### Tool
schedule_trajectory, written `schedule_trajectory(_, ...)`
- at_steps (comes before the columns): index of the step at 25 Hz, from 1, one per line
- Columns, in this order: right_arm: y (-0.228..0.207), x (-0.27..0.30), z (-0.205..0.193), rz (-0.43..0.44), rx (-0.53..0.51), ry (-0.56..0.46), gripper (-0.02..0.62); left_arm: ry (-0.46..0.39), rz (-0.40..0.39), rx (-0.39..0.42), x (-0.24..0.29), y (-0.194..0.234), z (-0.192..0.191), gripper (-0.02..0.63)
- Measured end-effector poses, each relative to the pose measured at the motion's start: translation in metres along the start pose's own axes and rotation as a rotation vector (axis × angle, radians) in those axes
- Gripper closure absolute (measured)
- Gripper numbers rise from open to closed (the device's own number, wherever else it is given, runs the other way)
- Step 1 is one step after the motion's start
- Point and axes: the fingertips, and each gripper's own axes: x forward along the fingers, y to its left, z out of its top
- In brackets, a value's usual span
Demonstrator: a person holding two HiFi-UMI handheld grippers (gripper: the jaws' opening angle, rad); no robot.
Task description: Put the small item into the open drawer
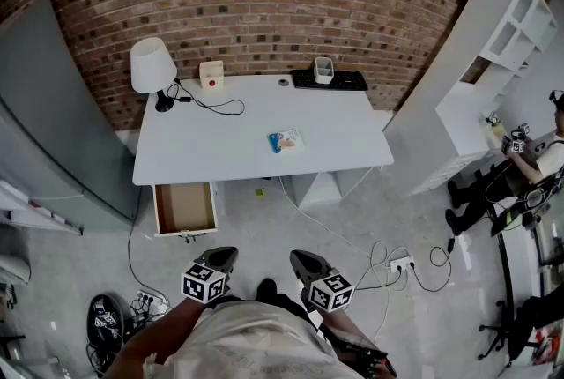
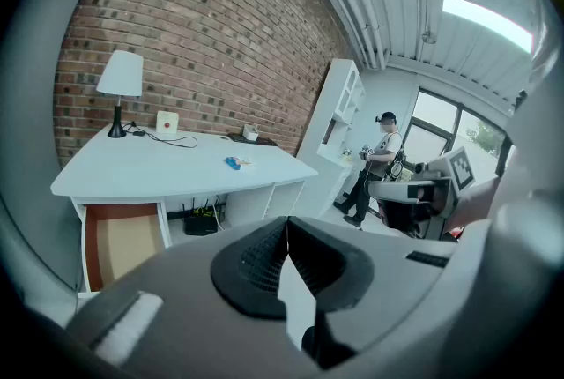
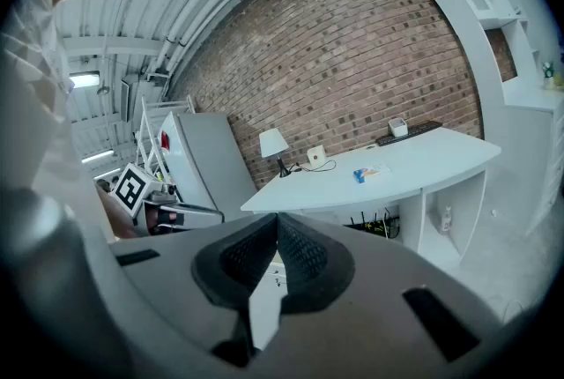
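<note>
Nearest the person, both tongs hang low, well short of the counter. The left tongs (image 2: 287, 222) are pressed together with nothing between them. The right tongs (image 3: 277, 217) are also together and empty. On the floor at about 2 o'clock from them lies a power strip (image 1: 401, 263), and loose cables (image 1: 339, 238) trail from it toward the counter.

At 11 o'clock the drawer (image 1: 185, 208) stands pulled out under the left end of the counter (image 1: 203, 152); it looks bare inside. The item (image 1: 285, 140), a flat blue-and-white packet, lies at 12 o'clock on the counter near its front edge, well apart from the drawer. Farther back are a lamp (image 1: 152, 69) at 11 o'clock and a keyboard (image 1: 330, 81) at 1 o'clock.

The item is untouched, so the work seems not yet begun. Several things could go wrong from here:
- The cables cross the walking path and could catch a foot.
- The packet looks thin and the counter smooth. Tongs coming in level may push it along rather than grip it, and could slide it off the front edge.
- The tongs must also be opened before they reach it.
- The drawer juts into the approach, so a knee or hip could knock it shut.
- A release from too high could miss its narrow opening.
</note>
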Motion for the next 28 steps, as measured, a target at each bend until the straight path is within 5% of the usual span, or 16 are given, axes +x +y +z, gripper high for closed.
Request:
schedule_trajectory(12,0.005,-0.012,-0.009,-0.093,0.044,-0.024,0.589,0.02,-0.079,0.063,0.003,-0.008,0.005,0.598)
schedule_trajectory(28,-0.016,-0.002,-0.012,-0.117,0.072,-0.003,0.589,0.061,-0.059,0.087,0.021,-0.004,0.006,0.598)
